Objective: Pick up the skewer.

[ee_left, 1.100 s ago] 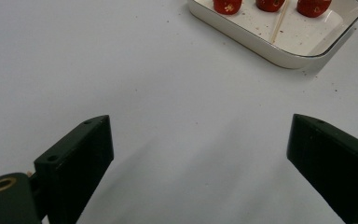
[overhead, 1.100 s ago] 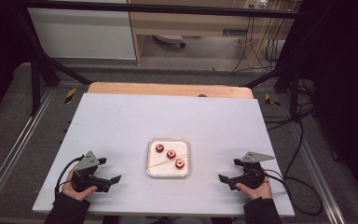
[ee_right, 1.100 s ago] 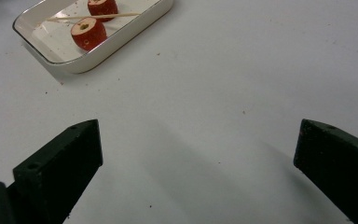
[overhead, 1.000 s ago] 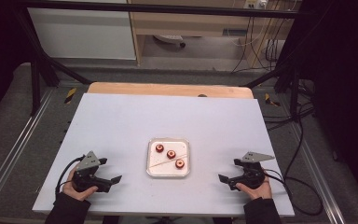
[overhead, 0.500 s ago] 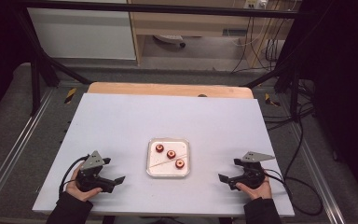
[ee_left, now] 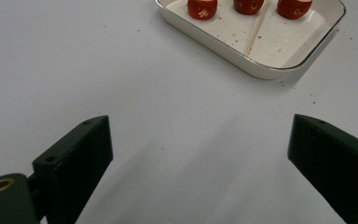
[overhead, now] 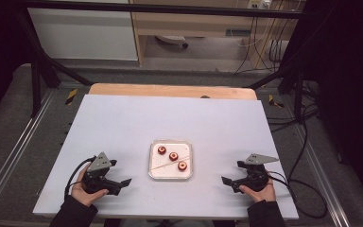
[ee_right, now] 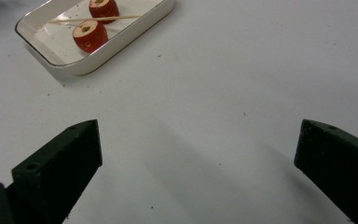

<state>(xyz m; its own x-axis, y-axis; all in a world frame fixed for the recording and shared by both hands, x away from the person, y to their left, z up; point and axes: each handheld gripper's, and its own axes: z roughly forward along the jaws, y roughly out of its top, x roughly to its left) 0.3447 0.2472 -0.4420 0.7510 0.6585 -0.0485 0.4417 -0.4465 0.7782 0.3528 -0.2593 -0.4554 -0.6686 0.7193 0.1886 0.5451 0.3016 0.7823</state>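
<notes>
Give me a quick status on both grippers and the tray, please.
Left gripper open, right gripper open, both empty. White square tray between them: three red fruit pieces, thin wooden skewer. Path clear.

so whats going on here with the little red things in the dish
A person sits at a white table with a gripper in each hand. The left gripper and right gripper both rest on the table with jaws wide open, holding nothing, one on each side of a shallow white dish. In the dish lie three small red fruits and a thin wooden stick, none touched yet.
</notes>
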